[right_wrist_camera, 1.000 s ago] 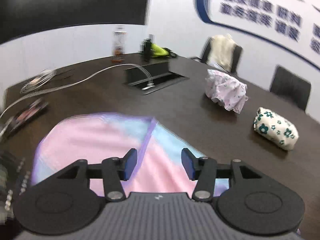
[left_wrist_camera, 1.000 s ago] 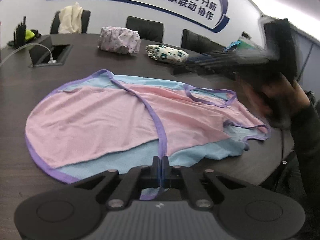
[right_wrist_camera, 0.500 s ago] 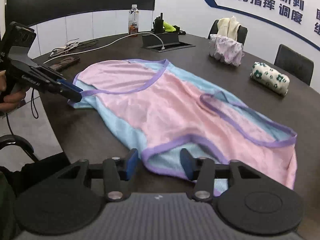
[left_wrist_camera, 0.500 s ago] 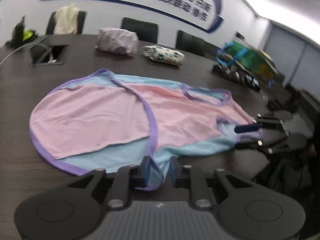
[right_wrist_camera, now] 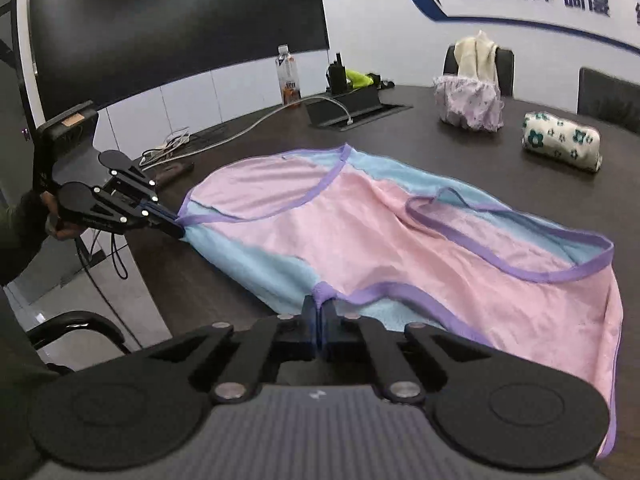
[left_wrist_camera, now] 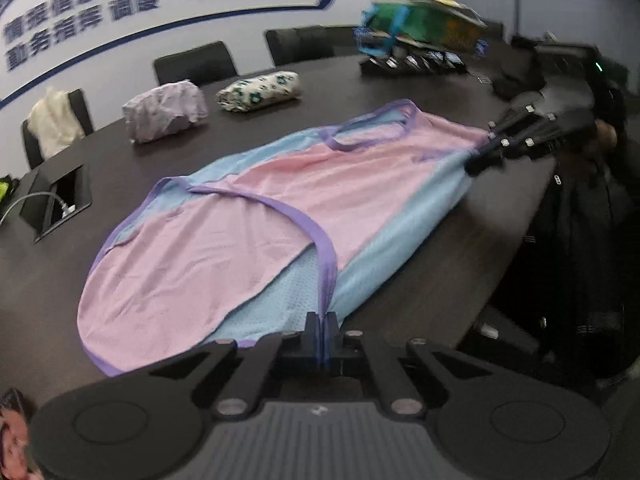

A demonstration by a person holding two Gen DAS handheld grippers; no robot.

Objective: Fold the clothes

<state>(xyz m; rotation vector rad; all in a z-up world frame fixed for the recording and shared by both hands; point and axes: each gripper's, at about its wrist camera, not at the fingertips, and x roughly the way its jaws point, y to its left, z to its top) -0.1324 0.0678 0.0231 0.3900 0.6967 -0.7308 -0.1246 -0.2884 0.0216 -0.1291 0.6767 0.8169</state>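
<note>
A pink and blue sleeveless garment [left_wrist_camera: 280, 208] with purple trim lies spread on the dark table [left_wrist_camera: 460, 272]. At the near hem my left gripper [left_wrist_camera: 323, 322] has its jaws closing, pads pressed on the purple trim. The right wrist view shows that left gripper [right_wrist_camera: 178, 230] pinching the hem corner at the left of the garment [right_wrist_camera: 400, 232]. My right gripper [right_wrist_camera: 320, 310] has its jaws closing on the purple trim at an armhole corner by the table's edge. From the left wrist view, the right gripper [left_wrist_camera: 478, 160] pinches the garment's far right end.
A folded lilac garment [right_wrist_camera: 470, 104] and a rolled floral one [right_wrist_camera: 560, 146] lie further back. A cable hatch [left_wrist_camera: 56, 204], a bottle [right_wrist_camera: 288, 76] and loose cables [right_wrist_camera: 172, 144] are on the table. A green bag [left_wrist_camera: 420, 28] sits far right. Chairs ring the table.
My left gripper opened briefly around the trim, shut on it again and rolled. My right gripper swung down to the armhole corner and went from open to shut on the trim.
</note>
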